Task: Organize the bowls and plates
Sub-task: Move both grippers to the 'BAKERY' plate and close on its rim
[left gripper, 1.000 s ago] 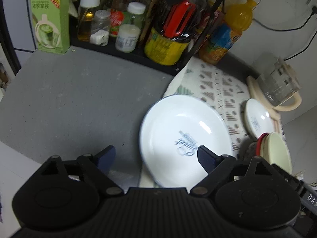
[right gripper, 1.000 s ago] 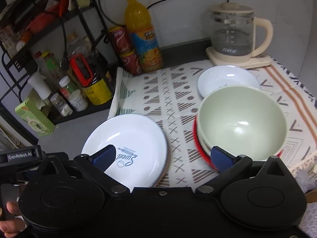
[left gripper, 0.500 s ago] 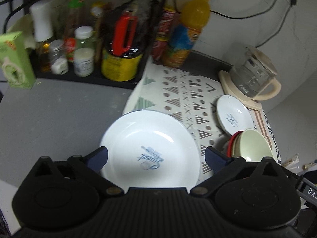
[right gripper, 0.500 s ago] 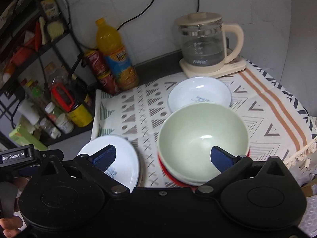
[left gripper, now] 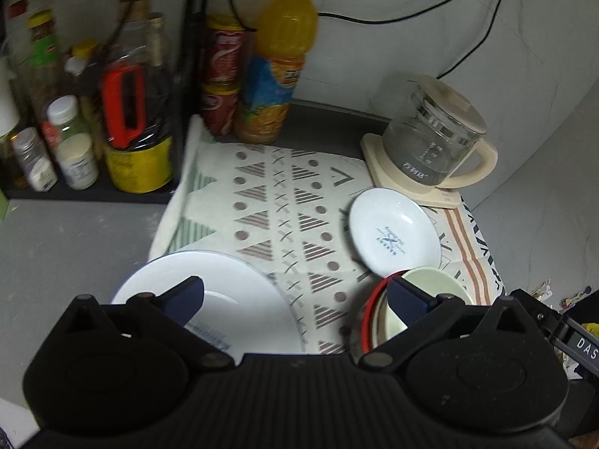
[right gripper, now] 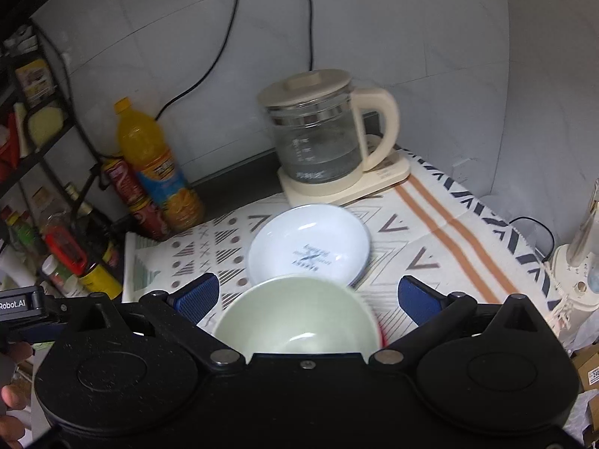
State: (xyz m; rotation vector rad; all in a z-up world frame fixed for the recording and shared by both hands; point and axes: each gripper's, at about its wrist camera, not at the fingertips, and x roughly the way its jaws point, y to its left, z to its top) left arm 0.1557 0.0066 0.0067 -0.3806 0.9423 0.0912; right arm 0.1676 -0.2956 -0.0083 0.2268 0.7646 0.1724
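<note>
A large white plate (left gripper: 232, 292) lies half on the patterned cloth (left gripper: 280, 205), half on the grey counter. My left gripper (left gripper: 295, 292) hovers above its right part, open, holding nothing. A small white plate (left gripper: 393, 235) sits in front of the kettle. Next to it a pale green bowl (left gripper: 430, 284) rests in a red bowl (left gripper: 368, 314). In the right wrist view my right gripper (right gripper: 307, 292) is open above the green bowl (right gripper: 299, 314), its pads apart from the rim. The small plate (right gripper: 310, 243) lies just beyond.
A glass kettle (right gripper: 318, 134) on its cream base stands at the back of the cloth (right gripper: 430, 232). An orange drink bottle (left gripper: 277, 75) and red cans (left gripper: 221, 82) stand by the wall. A black rack (left gripper: 75, 142) crowded with jars fills the left. Cables hang down the wall.
Both views have swung right, away from the rack and towards the kettle. The large plate slid to the lower left. The left jaws stand a little wider than a second ago.
</note>
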